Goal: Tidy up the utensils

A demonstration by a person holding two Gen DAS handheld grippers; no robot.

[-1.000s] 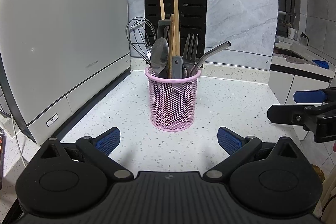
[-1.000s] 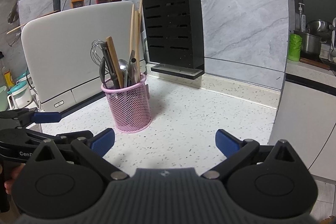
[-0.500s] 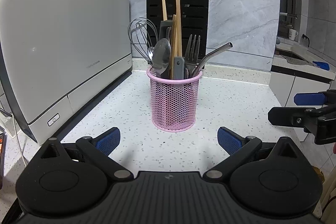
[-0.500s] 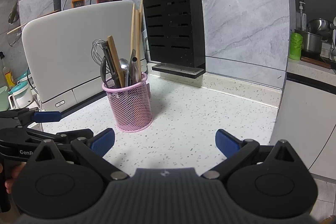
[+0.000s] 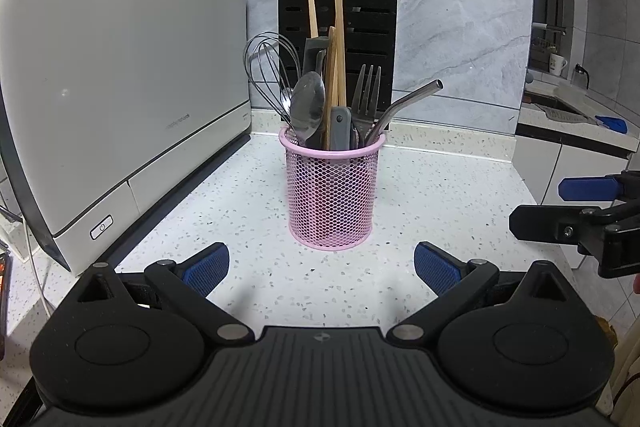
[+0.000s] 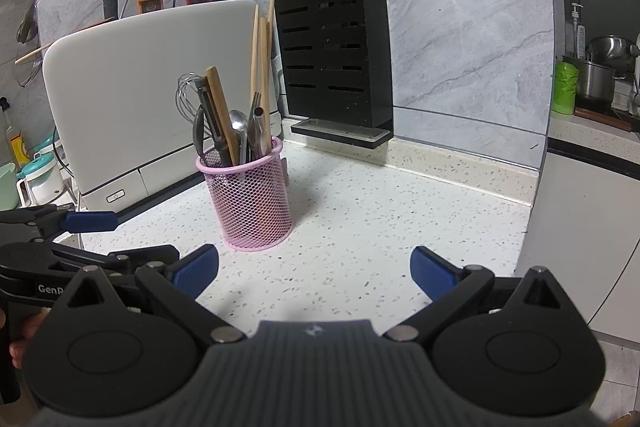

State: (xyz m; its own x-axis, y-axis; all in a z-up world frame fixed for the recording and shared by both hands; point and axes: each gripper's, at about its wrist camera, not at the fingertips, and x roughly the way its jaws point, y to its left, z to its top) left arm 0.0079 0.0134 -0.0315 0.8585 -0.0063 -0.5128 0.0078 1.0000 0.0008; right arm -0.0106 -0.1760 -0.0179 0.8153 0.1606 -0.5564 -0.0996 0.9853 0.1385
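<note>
Left wrist view
Left gripper [image 5: 321, 267]: jaws wide apart, empty, low over the speckled countertop [image 5: 440, 195].
Pink mesh holder [image 5: 333, 195]: upright, centred, just beyond the blue pads [image 5: 206, 267].
Contents: whisk [image 5: 268, 75] at left, spoon [image 5: 307, 107], wooden chopsticks [image 5: 339, 39], fork [image 5: 366, 91], bent metal straw [image 5: 412, 97] leaning right.
Behind: black knife block [image 5: 360, 7] against the wall.
Left: white appliance [image 5: 120, 75], near the holder.
Right edge: right gripper [image 5: 576, 211], jaws spread.

Right wrist view
Right gripper [image 6: 315, 269]: jaws wide apart, empty.
Pink mesh holder [image 6: 254, 203]: left of centre, far side of the pads, apart from them.
Left gripper [image 6: 92, 239]: at left edge, near the holder.
Knife block [image 6: 332, 43]: far, right of the holder.
</note>
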